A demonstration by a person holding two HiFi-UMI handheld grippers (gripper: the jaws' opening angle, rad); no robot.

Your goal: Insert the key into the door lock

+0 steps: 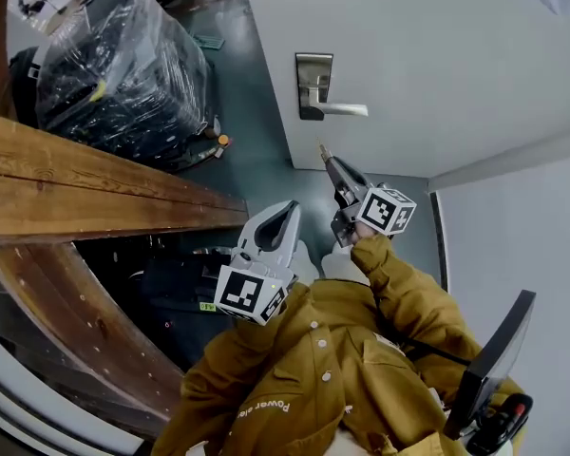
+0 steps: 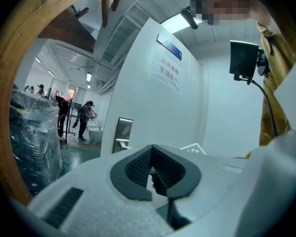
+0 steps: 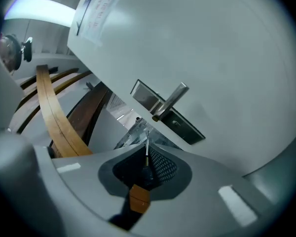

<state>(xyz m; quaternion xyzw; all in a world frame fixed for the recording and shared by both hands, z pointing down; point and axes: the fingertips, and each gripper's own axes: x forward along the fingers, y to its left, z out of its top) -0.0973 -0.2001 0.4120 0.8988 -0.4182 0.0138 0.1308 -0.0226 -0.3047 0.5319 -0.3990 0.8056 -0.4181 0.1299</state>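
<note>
Right gripper view: the right gripper has its jaws pinching the key blade-forward, aimed toward the door lock. The left gripper hangs aside, jaws pressed together, empty.

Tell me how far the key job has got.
Done: the key is clamped in the right gripper's jaws, blade sticking out front. In hand: it points toward the lock plate on the door, with a clear gap between them. Left: closing that gap and pushing the key in.

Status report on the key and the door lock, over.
Right tool shut on key, tip short of the lock. Left tool shut, empty, farther from the door. Path to lock clear.
</note>
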